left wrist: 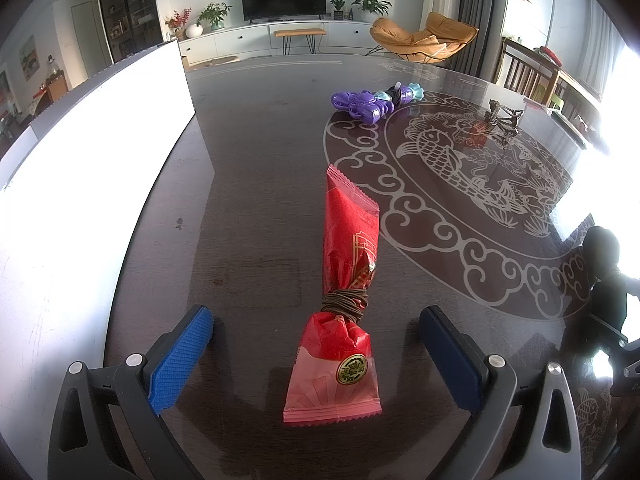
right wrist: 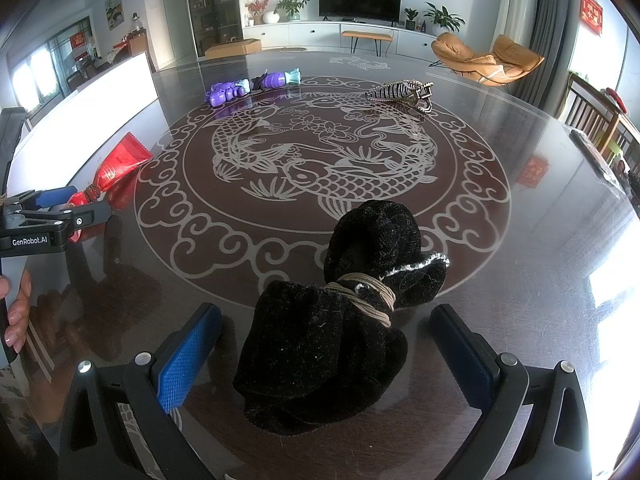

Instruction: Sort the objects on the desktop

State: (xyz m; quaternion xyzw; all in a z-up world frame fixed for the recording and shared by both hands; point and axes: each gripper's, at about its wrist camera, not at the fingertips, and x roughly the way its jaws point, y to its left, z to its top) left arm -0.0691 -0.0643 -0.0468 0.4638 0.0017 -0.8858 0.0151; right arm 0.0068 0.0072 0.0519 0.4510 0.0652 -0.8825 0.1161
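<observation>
Only my right view shows the black sock bundle [right wrist: 340, 320], lying between the wide-open right gripper [right wrist: 326, 344], untouched. My left gripper [left wrist: 316, 344], equally wide, straddles the red packet [left wrist: 344, 296] on the table [left wrist: 256, 160], gripping nothing.

both tongs [left wrist: 316, 344] [right wrist: 326, 344] level, fingers spread wide.

Two low, close wrist views across one table [left wrist: 256, 184], sharing the red packet [left wrist: 344, 280].

Harsh window glare right, glossy reflections, fisheye-warped edges.
</observation>
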